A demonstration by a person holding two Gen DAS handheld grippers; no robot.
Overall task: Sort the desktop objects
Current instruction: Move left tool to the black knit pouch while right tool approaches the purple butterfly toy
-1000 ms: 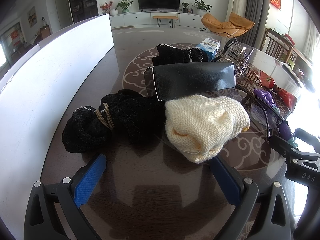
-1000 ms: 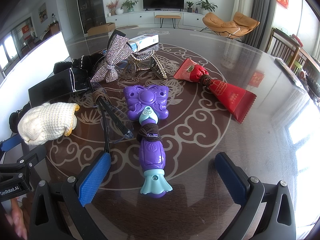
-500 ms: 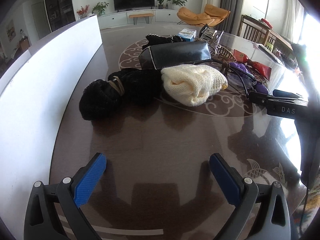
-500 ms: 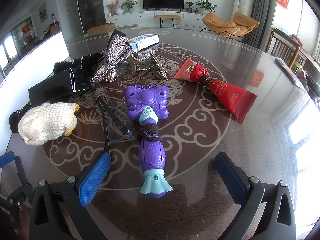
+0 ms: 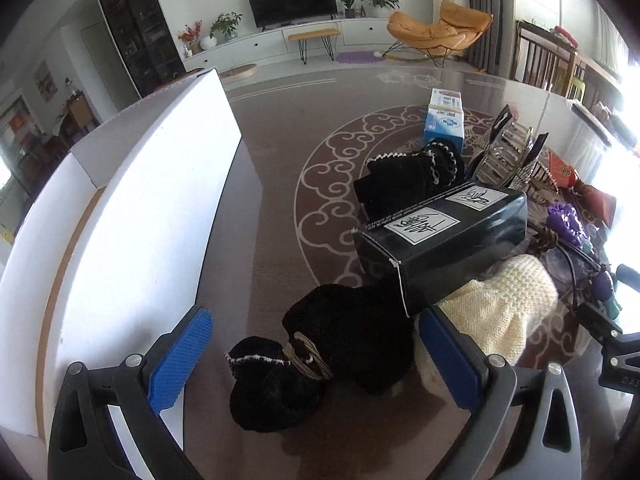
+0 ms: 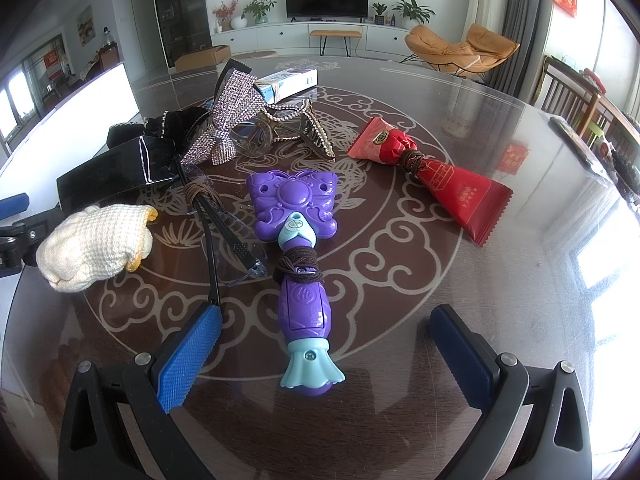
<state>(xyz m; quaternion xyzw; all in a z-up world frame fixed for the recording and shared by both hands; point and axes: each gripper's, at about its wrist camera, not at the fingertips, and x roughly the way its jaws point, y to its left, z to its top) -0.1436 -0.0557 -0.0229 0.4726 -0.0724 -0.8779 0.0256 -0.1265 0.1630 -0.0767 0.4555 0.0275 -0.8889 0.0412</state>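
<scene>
The black knit bundle (image 5: 320, 356), tied with a tan cord and trimmed with pale stitching, lies just beside the white box (image 5: 132, 232), touching the cream glove (image 5: 504, 312). The left gripper (image 5: 316, 356) straddles it, spread wide and empty. The right gripper (image 6: 324, 356) is likewise spread, around the purple toy's (image 6: 298, 240) handle.

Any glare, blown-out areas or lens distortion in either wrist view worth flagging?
Left wrist view: window light blows out the right edge, washing out the round glossy brown table; the fisheye bows the white box wall.
Right wrist view: glare streaks the table's right side beyond the red foil packets; corners vignette black.
</scene>
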